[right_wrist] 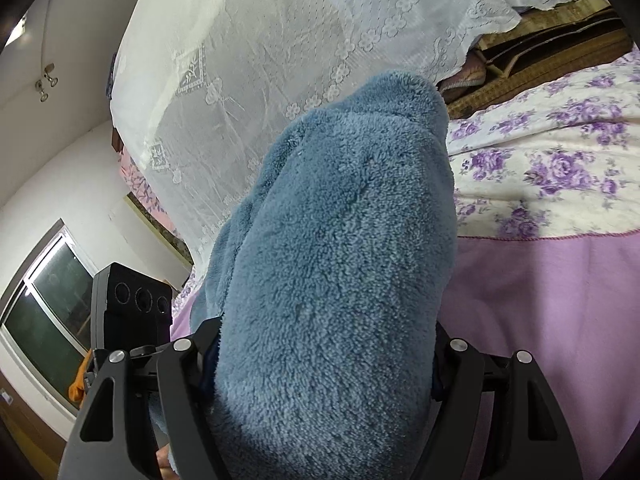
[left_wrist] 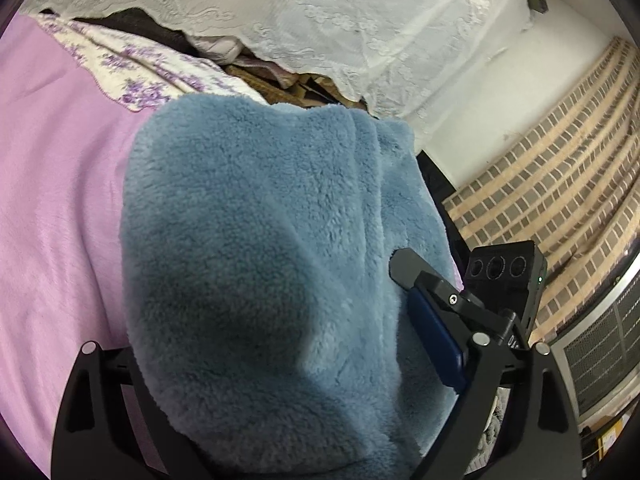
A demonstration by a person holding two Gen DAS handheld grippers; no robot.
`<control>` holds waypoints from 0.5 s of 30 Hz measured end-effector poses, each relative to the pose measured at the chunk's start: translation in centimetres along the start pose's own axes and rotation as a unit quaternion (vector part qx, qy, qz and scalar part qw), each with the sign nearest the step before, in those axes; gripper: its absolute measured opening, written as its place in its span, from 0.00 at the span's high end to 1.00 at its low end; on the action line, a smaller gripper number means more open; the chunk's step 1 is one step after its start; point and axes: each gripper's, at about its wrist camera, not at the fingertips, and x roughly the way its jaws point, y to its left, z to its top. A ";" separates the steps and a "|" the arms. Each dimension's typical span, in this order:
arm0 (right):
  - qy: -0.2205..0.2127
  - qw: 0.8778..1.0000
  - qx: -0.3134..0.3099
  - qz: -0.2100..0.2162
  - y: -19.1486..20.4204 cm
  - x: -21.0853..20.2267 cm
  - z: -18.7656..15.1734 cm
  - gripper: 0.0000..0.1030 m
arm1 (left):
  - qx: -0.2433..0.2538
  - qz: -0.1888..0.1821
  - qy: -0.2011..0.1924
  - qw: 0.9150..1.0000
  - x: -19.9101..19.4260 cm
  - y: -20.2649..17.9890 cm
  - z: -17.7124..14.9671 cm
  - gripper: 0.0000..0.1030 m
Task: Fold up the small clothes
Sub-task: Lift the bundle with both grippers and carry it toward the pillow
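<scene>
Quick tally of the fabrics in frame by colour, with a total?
Blue: 1, fleece garment
Lilac: 1, bed sheet
White with purple flowers: 1, quilt
White: 1, lace curtain
Total: 4

My left gripper (left_wrist: 280, 360) has its jaws spread wide, blue fleece (left_wrist: 260, 240) bunched between them. My right gripper (right_wrist: 324, 360) clamps the fleece, fingers (right_wrist: 188, 380) pressed against it.
</scene>
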 end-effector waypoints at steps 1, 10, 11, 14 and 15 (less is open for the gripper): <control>-0.001 1.000 0.002 0.000 -0.1 -0.4 -0.1 0.28 | 0.004 0.000 0.000 1.000 -0.1 -0.4 -0.2 0.14; 0.005 1.000 0.003 -0.005 0.5 -5.1 -1.5 0.28 | 0.016 -0.001 0.008 1.000 -1.4 -4.4 -3.5 0.14; 0.005 1.000 0.003 -0.006 0.7 -5.5 -1.6 0.28 | 0.019 -0.001 0.010 1.000 -1.4 -5.0 -4.0 0.14; 0.007 1.000 0.006 -0.012 0.9 -7.5 -2.2 0.27 | 0.030 0.003 0.018 0.999 -1.2 -7.0 -5.4 0.14; 0.007 1.000 0.006 -0.015 0.8 -8.3 -2.5 0.27 | 0.033 0.003 0.022 0.999 -1.2 -7.6 -5.8 0.14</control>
